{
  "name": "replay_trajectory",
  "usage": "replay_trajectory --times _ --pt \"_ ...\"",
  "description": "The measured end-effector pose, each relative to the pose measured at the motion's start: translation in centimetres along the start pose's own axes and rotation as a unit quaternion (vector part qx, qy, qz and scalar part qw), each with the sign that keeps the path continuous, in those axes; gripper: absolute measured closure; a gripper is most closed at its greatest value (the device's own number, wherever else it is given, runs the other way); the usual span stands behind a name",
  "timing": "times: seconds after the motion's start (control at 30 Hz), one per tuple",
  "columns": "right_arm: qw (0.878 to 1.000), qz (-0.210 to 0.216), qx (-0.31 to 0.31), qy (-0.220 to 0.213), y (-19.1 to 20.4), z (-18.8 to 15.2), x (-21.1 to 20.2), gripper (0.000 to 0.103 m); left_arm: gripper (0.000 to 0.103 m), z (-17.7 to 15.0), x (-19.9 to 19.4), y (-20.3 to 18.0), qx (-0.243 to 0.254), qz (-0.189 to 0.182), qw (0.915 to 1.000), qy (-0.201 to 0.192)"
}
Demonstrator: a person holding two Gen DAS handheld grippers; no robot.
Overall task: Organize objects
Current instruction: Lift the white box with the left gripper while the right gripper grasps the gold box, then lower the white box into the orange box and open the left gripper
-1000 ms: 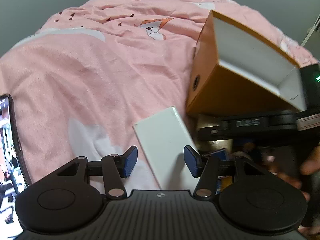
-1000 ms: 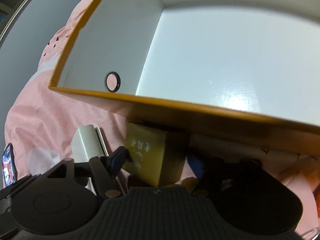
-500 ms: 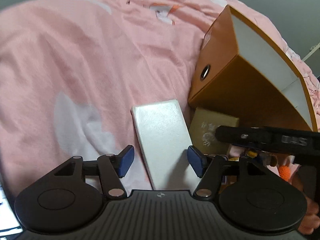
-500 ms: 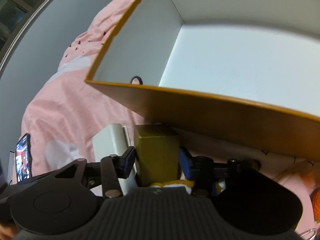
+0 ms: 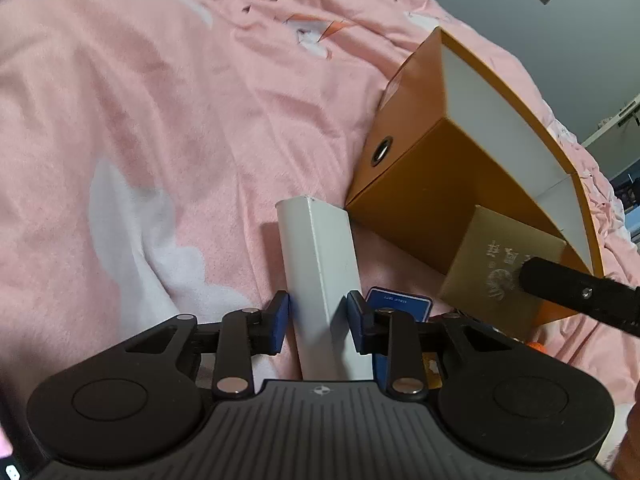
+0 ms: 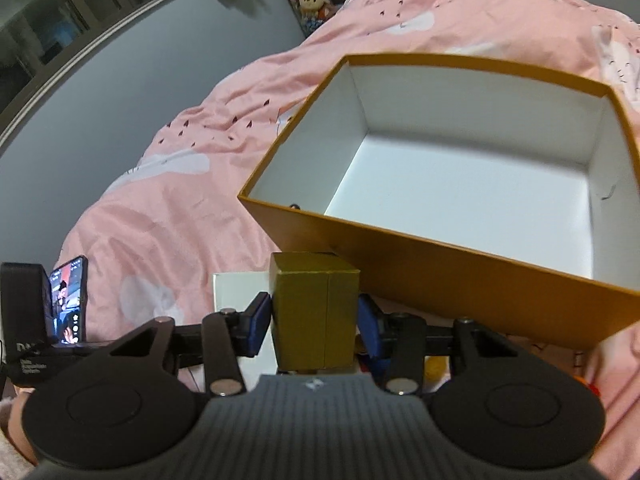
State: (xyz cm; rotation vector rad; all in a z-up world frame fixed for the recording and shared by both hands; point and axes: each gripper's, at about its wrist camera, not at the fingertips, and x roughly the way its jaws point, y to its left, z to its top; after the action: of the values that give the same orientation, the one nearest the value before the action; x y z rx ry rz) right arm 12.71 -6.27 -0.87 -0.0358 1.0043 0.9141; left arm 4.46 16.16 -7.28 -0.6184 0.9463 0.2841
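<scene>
Both hands are loaded. Your left gripper (image 5: pixel 318 316) has its blue pads narrowed onto the white box (image 5: pixel 320 264), tipped up on edge off the pink blanket (image 5: pixel 160 120), its far corner pointing to twelve o'clock. Your right gripper (image 6: pixel 314 320) is clamped on the gold box (image 6: pixel 314 312), held just short of the near wall of the orange bin (image 6: pixel 440 268), which sits open and bare inside at one o'clock. Watch that wall: carry the gold box in low and it will likely clip the rim and twist in the pads. The white box is long and held near one end, so it could swing or slip. The soft bedding may let the bin shift if bumped.
</scene>
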Motion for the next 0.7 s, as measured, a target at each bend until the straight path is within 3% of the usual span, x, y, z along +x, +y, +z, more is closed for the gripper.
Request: replay_trajectory --times 0.13,0.4,0.57,0.7 --pt "1.0 -0.005 0.008 -0.012 -0.8 -0.6 -2.1 0.054 0.074 -0.3 -2.2 -1.5 0.032 -0.006 0.999 -0.031" --pt "0.998 0.024 0.016 -0.056 -1.5 -0.2 -6.6 0.054 0.074 0.7 -8.2 -4.2 0.081 -0.025 0.9907 -0.107" --pt "0.995 0.041 0.023 -0.086 -2.6 1.6 -9.1 0.054 0.075 4.1 -11.7 -7.8 0.136 -0.051 0.9768 -0.157" --pt "0.994 0.029 0.028 -0.103 -3.9 4.3 -10.0 0.054 0.075 7.6 -12.9 -11.7 0.178 -0.081 0.9644 -0.178"
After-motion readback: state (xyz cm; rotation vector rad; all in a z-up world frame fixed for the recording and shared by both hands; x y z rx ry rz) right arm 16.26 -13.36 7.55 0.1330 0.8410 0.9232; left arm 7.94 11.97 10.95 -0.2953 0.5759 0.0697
